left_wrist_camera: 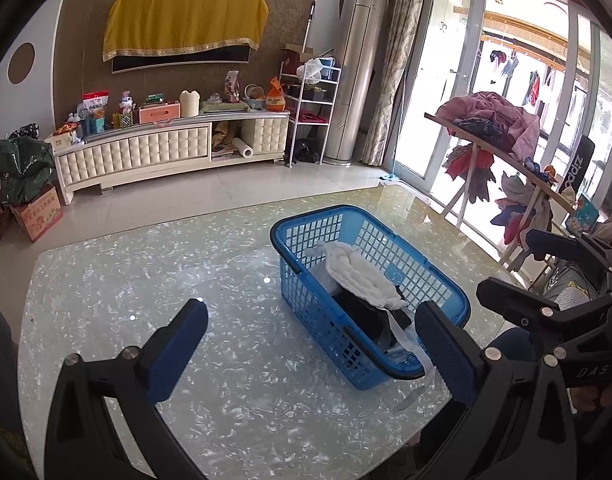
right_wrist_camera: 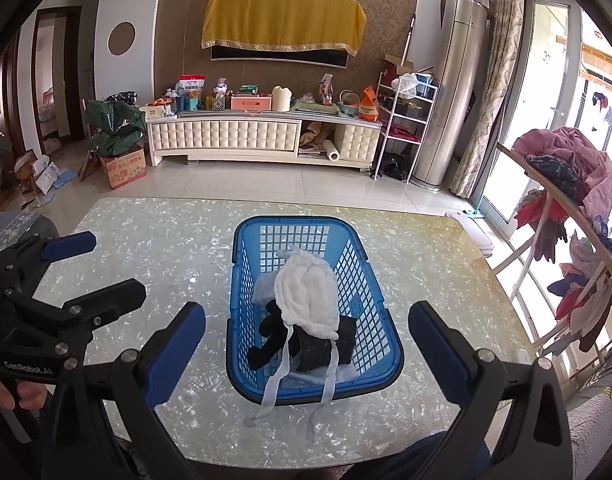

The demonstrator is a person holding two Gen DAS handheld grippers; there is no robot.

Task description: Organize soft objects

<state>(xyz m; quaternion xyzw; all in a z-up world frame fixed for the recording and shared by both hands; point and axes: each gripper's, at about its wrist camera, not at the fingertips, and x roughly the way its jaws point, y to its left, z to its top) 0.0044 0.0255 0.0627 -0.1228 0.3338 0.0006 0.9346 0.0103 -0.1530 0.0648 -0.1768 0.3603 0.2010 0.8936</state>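
Note:
A blue plastic basket (right_wrist_camera: 242, 240) (left_wrist_camera: 294, 280) stands on the pearly table. Inside lie a white quilted cloth (right_wrist_camera: 306, 296) (left_wrist_camera: 362, 276) and dark cloths (right_wrist_camera: 326, 348) (left_wrist_camera: 366, 316). White straps (right_wrist_camera: 274, 384) hang over the basket's near rim onto the table. My right gripper (right_wrist_camera: 306, 344) is open above the near end of the basket, holding nothing. My left gripper (left_wrist_camera: 312, 344) is open too, to the left of the basket, with nothing between its fingers. In each wrist view the other gripper shows at the side: the right gripper (left_wrist_camera: 502, 268), the left gripper (right_wrist_camera: 102, 268).
The table (right_wrist_camera: 146, 240) ends at the near edge by a person's lap. Beyond it are a tiled floor, a white TV cabinet (right_wrist_camera: 262, 136) and a wire shelf (right_wrist_camera: 402, 120). A wooden rack with piled clothes (right_wrist_camera: 566, 168) stands to the right by the glass doors.

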